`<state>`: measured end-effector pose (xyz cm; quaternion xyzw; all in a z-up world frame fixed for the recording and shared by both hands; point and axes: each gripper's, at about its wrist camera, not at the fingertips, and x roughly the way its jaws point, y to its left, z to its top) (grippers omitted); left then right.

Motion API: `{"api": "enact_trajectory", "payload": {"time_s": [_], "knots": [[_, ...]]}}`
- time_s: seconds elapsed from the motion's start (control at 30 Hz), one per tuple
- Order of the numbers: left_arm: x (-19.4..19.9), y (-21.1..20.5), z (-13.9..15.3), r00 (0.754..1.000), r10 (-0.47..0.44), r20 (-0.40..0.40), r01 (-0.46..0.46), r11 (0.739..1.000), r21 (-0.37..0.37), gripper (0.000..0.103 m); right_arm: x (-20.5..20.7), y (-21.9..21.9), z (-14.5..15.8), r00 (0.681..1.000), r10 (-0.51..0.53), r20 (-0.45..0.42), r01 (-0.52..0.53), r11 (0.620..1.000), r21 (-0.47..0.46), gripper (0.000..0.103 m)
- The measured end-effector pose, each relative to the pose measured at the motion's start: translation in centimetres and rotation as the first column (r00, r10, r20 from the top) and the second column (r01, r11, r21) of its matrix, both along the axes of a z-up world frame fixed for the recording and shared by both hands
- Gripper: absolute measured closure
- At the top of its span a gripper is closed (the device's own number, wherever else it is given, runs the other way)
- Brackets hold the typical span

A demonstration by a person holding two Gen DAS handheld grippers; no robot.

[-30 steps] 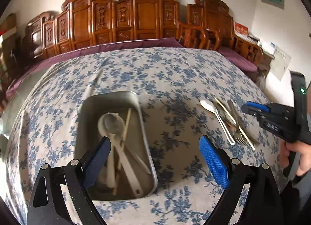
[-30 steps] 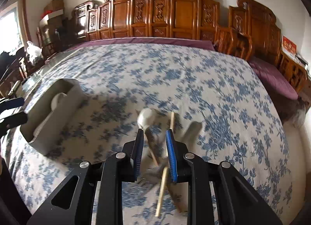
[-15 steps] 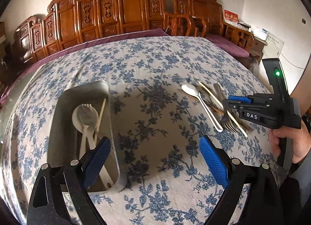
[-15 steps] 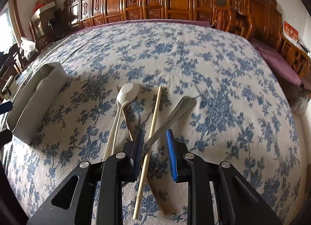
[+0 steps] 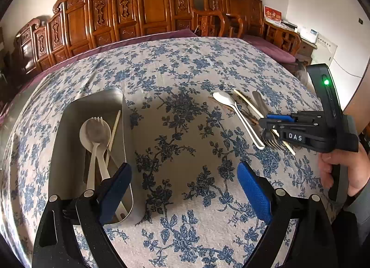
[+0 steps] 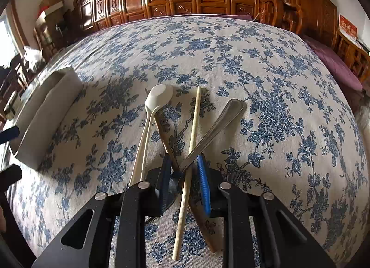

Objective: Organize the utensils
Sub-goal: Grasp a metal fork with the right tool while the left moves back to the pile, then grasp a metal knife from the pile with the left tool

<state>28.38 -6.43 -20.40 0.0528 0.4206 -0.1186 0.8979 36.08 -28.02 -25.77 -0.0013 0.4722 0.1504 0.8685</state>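
Observation:
A metal tray (image 5: 69,115) on the left of the table holds a white spoon (image 5: 92,152), a spork and a chopstick. My left gripper (image 5: 182,189) is open and empty just right of the tray's near end. On the right lie a white spoon (image 6: 148,129), a pale chopstick (image 6: 193,133), a brown chopstick and a metal fork (image 6: 217,122). My right gripper (image 6: 183,175) hangs low over these; its narrowly parted jaws straddle the fork's handle and the crossing chopsticks. The fork still lies on the cloth. The right gripper also shows in the left wrist view (image 5: 275,121).
The table is covered with a blue-flowered cloth (image 5: 185,71). Carved wooden chairs (image 5: 150,6) line the far wall. The tray shows as a pale box in the right wrist view (image 6: 46,110). The table's right edge drops off near purple cushions (image 6: 333,64).
My right gripper has come down and forward over the loose utensils, with the fork handle now between its jaws. My left gripper has shifted right, away from over the tray.

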Motion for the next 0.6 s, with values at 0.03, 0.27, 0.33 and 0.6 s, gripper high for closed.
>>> {"api": "enact_trajectory", "payload": {"time_s": [0.03,0.27,0.33,0.6], "knots": [[0.0,0.0,0.0,1.000,0.000,-0.002,0.000,1.000,0.001,0.014,0.1,-0.2,0.1,1.000,-0.010,0.000,0.010,1.000,0.012,0.084],[0.0,-0.2,-0.3,1.000,-0.004,-0.003,0.004,1.000,0.011,0.014,0.4,-1.3,0.6,0.999,-0.048,0.014,0.047,0.998,0.041,0.095],[0.0,-0.3,-0.5,1.000,-0.004,-0.006,0.004,1.000,0.015,0.014,0.4,-1.4,1.0,0.999,-0.046,0.025,0.045,0.998,0.051,0.095],[0.1,-1.1,-1.3,1.000,0.005,-0.017,-0.004,0.998,0.065,0.014,0.7,-2.6,2.7,0.996,-0.049,0.071,0.042,0.995,0.094,0.095]]}}
